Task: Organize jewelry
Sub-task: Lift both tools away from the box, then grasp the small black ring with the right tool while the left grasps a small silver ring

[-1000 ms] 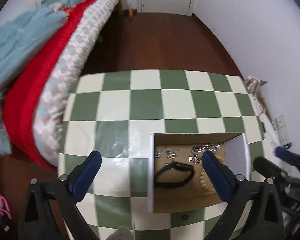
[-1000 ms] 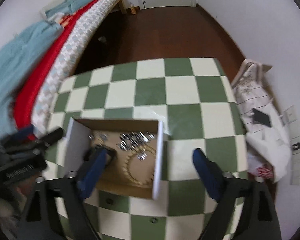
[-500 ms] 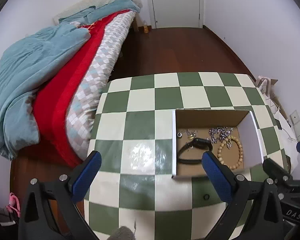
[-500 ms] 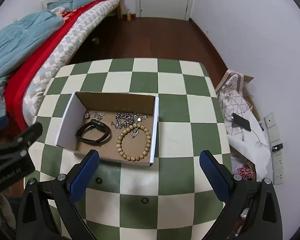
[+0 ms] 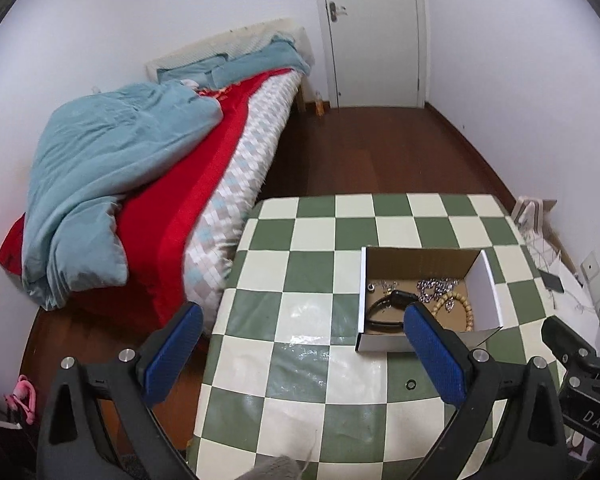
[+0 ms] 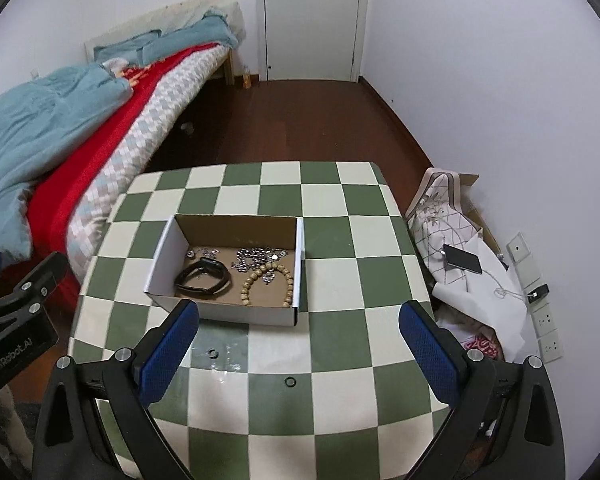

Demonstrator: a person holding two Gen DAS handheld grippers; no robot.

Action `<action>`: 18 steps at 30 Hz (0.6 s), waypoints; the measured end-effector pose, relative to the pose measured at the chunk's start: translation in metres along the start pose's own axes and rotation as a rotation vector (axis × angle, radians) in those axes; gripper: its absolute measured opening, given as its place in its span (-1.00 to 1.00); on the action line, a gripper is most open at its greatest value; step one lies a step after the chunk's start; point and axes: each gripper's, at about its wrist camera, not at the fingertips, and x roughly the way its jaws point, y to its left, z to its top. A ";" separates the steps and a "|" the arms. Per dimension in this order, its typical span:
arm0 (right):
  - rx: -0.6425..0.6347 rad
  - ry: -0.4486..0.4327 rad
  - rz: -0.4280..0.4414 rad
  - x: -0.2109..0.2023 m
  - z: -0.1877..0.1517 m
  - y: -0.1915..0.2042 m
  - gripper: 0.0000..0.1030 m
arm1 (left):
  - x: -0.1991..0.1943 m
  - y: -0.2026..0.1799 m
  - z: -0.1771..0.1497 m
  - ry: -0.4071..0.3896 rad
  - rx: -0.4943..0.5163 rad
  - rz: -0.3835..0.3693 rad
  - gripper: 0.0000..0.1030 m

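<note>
Cardboard forms the open box (image 6: 224,308) on the green-and-white checked table (image 6: 340,396), and all the jewelry lies inside it. From left to right on its floor: a black band (image 6: 204,278), a silver chain (image 6: 256,258) heaped toward the back wall, and a wooden bead bracelet (image 6: 266,284). The left gripper (image 5: 300,356) and the right gripper (image 6: 298,354) both hang above the table's near side, jaws spread wide, holding nothing.

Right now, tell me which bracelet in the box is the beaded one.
The wooden bead bracelet, a tan ring of round beads on the right side of the cardboard box. The black band to its left is a smooth strap, not beads.
</note>
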 end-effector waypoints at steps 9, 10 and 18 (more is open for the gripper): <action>0.059 0.068 0.007 0.032 -0.057 -0.012 0.68 | 0.013 0.001 -0.039 0.005 -0.021 0.041 0.99; 0.062 0.087 0.003 0.043 -0.065 -0.014 0.37 | 0.021 0.000 -0.046 0.019 -0.016 0.060 0.99; 0.090 0.161 0.036 0.117 -0.118 -0.014 0.15 | 0.082 -0.011 -0.098 0.149 0.040 0.174 0.99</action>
